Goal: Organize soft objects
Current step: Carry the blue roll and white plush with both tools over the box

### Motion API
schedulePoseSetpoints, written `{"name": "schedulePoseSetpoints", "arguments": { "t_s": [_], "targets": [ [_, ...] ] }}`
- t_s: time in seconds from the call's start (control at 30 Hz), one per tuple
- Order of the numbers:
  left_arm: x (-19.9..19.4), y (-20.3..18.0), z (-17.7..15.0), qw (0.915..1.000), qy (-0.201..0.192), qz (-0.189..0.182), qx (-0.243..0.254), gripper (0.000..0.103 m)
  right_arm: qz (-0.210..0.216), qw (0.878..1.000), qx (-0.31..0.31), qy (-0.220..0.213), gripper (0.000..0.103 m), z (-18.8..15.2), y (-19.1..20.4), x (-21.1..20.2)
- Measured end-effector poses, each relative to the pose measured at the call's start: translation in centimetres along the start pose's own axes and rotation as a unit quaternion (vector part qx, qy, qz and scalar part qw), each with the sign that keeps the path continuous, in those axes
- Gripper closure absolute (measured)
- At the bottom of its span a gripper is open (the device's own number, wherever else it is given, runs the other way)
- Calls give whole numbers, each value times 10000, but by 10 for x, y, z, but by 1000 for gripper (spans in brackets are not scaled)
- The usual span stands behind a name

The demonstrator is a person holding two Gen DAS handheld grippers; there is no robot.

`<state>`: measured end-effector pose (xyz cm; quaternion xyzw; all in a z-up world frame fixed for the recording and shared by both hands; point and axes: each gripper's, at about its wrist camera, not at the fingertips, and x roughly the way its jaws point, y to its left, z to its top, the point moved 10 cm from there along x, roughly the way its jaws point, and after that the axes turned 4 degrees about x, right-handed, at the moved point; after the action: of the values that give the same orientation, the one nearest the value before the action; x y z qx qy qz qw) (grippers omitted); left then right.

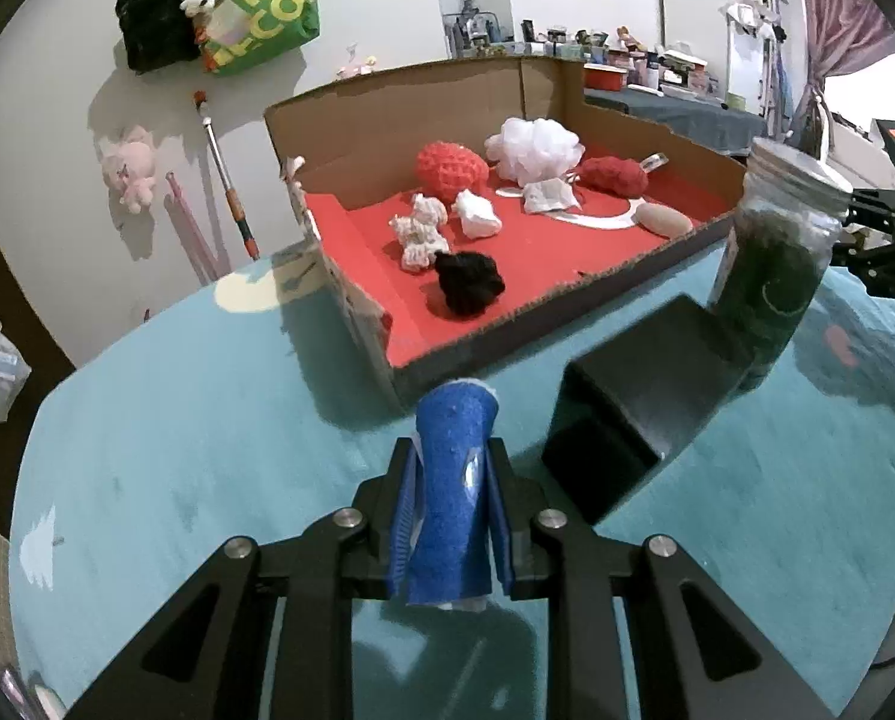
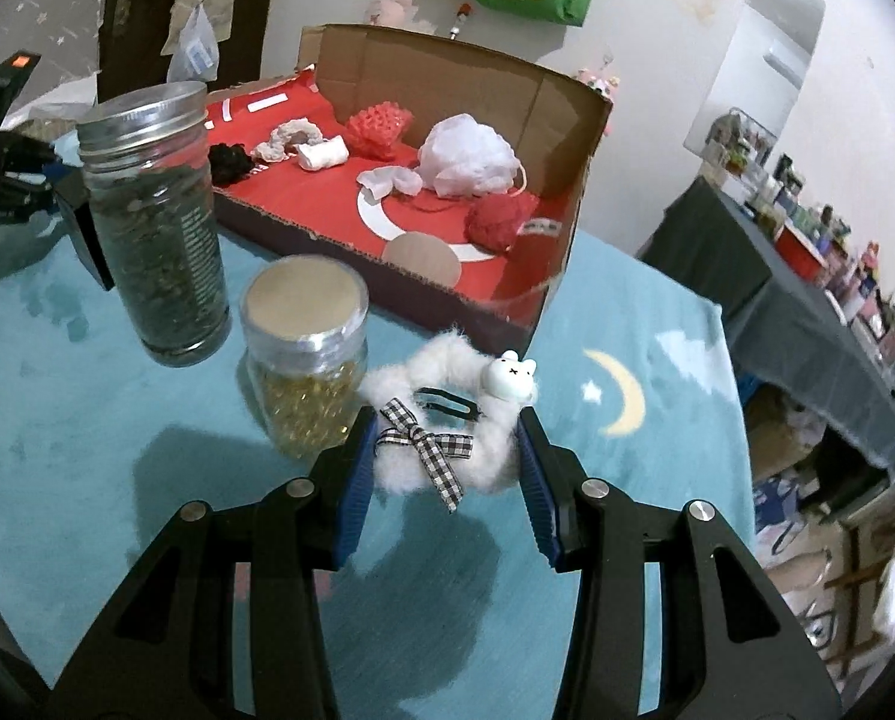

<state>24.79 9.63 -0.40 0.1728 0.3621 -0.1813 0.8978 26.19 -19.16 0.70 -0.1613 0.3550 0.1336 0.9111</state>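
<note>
Both hands are loaded. The left gripper (image 1: 450, 501) is pinched narrow on a blue sponge (image 1: 452, 480), a rolled, spongy piece that stands up between the pads, above the teal tablecloth (image 1: 207, 450). At twelve o'clock from it sits the cardboard box (image 1: 399, 102), red-floored, already holding a white mesh puff (image 1: 534, 147), a red knit ball (image 1: 450, 171) and a black tuft (image 1: 468, 282). The right gripper (image 2: 447, 468) clamps a fluffy white scrunchie (image 2: 495, 456) by its two sides; a checked bow (image 2: 429, 447) hangs at its front. It looks feather-light and squashy, so I reckon a gentle hold across the fur suits it, clear of the hard little bear charm (image 2: 510, 375). At ten o'clock stands a gold-filled jar (image 2: 306, 360), near enough to knock.
</note>
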Motion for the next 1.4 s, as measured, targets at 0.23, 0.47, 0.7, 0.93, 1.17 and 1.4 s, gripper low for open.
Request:
{"name": "schedulePoseSetpoints", "arguments": {
  "t_s": [0.23, 0.47, 0.7, 0.93, 1.17, 1.4],
  "targets": [
    [-5, 1, 29, 9993, -159, -1, 329, 80, 29, 9996, -274, -85, 61, 16, -1, 2],
    [-1, -8, 70, 9975, -317, -270, 565, 80, 145, 9986, -457, -212, 61, 44, -5, 6],
    [28, -26, 116, 9949, -162, -932, 359, 80, 618, 9961, -559, -285, 61, 85, 1, 22],
    [78, -50, 145, 9899, 540, -1297, 210, 80, 2015, 9787, -366, 137, 61, 123, 39, 52],
    [118, -61, 143, 9833, 1220, -1323, 286, 80, 2403, 9635, -343, 1131, 61, 129, 63, 103],
    [141, -69, 134, 9766, 1599, -1392, 353, 79, 2397, 9549, -407, 1708, 60, 119, 68, 132]
  ]
}}
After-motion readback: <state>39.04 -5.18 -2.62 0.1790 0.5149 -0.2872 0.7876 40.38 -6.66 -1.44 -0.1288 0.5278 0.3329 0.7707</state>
